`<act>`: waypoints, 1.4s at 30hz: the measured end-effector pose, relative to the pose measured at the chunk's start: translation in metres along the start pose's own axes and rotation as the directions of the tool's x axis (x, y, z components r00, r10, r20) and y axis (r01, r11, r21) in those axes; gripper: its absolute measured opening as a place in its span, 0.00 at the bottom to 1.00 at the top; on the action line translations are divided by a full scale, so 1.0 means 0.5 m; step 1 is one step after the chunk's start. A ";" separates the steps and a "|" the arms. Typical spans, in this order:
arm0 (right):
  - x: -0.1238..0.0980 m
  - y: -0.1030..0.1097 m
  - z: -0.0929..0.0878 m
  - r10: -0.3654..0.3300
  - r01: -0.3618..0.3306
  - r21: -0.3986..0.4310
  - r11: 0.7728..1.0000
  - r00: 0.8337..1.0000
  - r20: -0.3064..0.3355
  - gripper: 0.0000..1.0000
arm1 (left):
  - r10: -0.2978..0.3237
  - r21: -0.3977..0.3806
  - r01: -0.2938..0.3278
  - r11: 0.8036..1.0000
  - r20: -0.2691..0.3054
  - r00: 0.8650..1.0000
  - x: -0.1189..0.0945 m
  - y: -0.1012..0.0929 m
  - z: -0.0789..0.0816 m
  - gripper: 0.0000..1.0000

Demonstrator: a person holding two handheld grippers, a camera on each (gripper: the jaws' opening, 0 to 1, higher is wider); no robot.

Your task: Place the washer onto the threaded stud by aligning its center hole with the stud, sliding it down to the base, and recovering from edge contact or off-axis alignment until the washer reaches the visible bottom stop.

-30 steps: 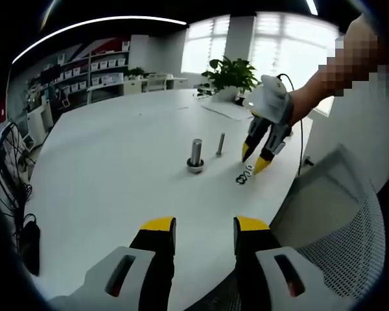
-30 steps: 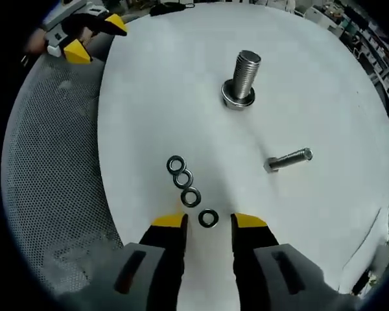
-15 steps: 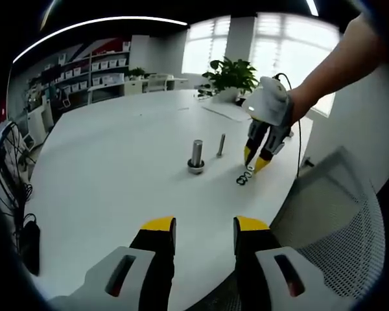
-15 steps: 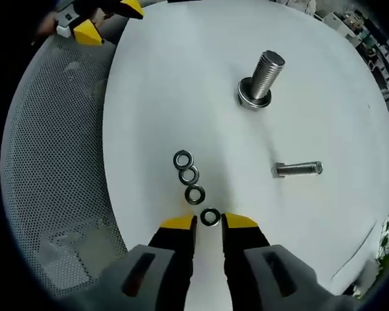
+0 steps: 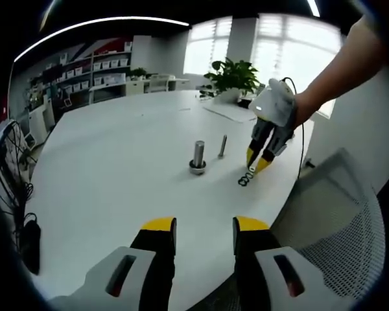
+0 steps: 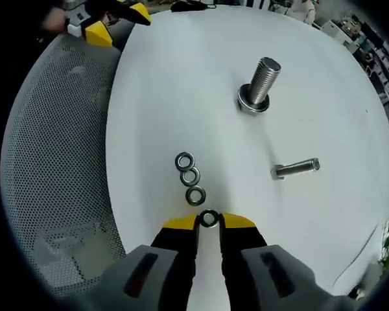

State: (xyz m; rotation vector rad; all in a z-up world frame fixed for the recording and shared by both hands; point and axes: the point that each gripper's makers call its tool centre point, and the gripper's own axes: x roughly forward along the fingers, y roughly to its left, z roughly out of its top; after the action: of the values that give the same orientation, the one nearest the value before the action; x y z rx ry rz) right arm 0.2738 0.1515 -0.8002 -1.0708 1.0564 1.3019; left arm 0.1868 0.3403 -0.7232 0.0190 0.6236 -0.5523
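Several dark washers lie in a row on the white table [image 6: 181, 97]. My right gripper [image 6: 209, 220] has its yellow tips closed against the nearest washer [image 6: 209, 218]; three more washers [image 6: 190, 177] trail away beyond it. The threaded stud [image 6: 258, 84] stands upright on its wide base farther off. In the left gripper view the right gripper [image 5: 255, 161] points down at the washers [image 5: 244, 179], beside the stud [image 5: 198, 157]. My left gripper [image 5: 204, 228] hangs open over the table's near edge, holding nothing.
A loose bolt [image 6: 297, 168] lies on its side to the right of the washers, also standing near the stud as the bolt [image 5: 222, 146]. A grey mesh chair [image 6: 52, 162] sits beside the table edge. A potted plant [image 5: 232, 76] and shelves stand at the far end.
My right gripper's jaws have narrowed from wide open until they pinch the nearest washer. The left gripper has stayed put and open.
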 end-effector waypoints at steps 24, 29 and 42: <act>0.003 -0.001 -0.003 -0.062 0.067 0.046 0.997 0.992 -0.114 0.15 | -0.004 -0.012 0.004 1.000 0.009 1.000 -0.001 -0.001 0.003 0.33; 0.003 -0.005 -0.004 -0.056 0.068 0.151 0.986 0.995 -0.080 0.14 | -0.006 -0.008 0.006 1.000 0.006 1.000 0.000 -0.001 0.001 0.33; 0.000 -0.007 -0.004 -0.069 0.075 0.217 0.973 0.997 -0.034 0.14 | 0.002 -0.003 -0.002 1.000 0.000 1.000 -0.001 0.001 -0.001 0.32</act>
State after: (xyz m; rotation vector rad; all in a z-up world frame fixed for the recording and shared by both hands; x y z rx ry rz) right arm 0.2774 0.1494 -0.8004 -0.9534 1.1415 1.0891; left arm 0.1867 0.3412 -0.7236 0.0164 0.6240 -0.5497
